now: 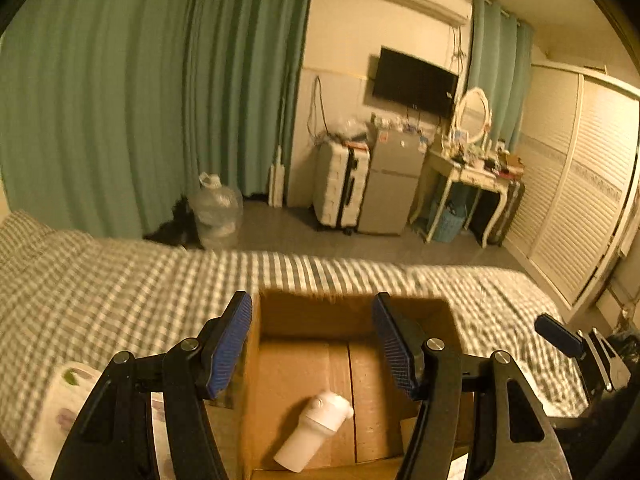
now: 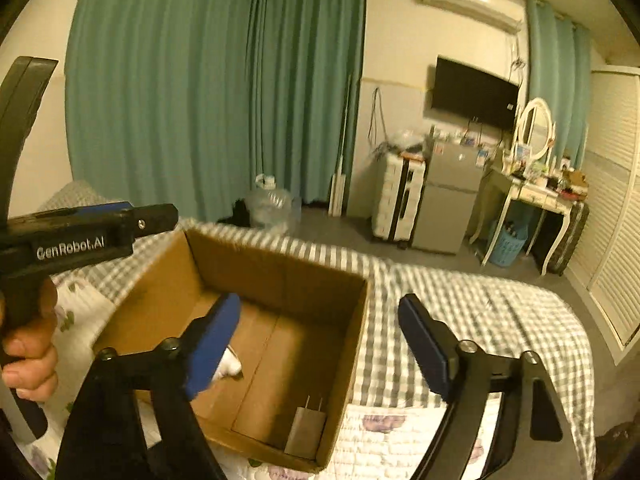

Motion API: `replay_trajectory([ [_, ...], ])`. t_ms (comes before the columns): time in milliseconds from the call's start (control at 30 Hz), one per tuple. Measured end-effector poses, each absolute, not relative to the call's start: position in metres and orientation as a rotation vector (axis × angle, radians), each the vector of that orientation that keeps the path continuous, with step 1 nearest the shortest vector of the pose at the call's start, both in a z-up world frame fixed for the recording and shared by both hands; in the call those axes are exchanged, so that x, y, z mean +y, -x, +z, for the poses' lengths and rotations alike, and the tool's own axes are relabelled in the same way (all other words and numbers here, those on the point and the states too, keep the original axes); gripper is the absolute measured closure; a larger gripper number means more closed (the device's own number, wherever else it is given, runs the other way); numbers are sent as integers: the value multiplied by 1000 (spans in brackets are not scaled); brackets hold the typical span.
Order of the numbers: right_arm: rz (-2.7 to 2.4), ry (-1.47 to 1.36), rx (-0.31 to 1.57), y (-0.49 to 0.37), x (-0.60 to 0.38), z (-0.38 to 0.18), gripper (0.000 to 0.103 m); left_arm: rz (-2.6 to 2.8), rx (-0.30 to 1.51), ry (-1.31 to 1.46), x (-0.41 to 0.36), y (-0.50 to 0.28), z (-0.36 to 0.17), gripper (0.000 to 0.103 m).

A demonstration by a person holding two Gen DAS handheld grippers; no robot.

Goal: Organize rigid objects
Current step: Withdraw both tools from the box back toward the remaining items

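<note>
You hold two claws over an open cardboard box (image 1: 360, 380) on a checked bed (image 1: 120, 292). Your left gripper (image 1: 312, 344) is spread and empty; your right gripper (image 2: 320, 344) is spread too, nothing between its pads. A white bottle (image 1: 312, 432) lies on its side on the box floor (a charger plug (image 2: 306, 432) leans in a near corner). The drop looks done; next, seek another loose item, probably outside these views.
</note>
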State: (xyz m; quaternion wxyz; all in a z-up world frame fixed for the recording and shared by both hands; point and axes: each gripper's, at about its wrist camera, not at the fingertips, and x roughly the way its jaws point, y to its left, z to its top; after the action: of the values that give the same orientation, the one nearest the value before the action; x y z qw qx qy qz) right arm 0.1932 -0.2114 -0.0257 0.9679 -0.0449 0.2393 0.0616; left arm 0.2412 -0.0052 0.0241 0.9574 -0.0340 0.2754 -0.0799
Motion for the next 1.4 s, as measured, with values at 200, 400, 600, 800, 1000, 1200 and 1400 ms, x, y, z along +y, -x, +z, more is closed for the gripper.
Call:
replay_trajectory([
  [200,101,91,390,-158,-211,21,5,-128,441,19,-7,-199,75,36],
  [400,72,111,291,-114,-212,62,0,-134,341,-24,-12,-152,113,36],
  [600,54,113,245,-78,-210,90,0,-129,277,-44,-5,-103,134,35],
  [800,34,113,227,-44,-211,105,0,-128,202,50,12,-67,146,35],
  [1000,46,127,236,-12,-207,110,0,-112,279,21,8,-51,144,35],
  [1200,65,131,248,7,-206,105,0,-109,297,48,10,-34,131,35],
  [1400,70,131,290,11,-207,80,0,-105,329,38,6,-30,103,35],
])
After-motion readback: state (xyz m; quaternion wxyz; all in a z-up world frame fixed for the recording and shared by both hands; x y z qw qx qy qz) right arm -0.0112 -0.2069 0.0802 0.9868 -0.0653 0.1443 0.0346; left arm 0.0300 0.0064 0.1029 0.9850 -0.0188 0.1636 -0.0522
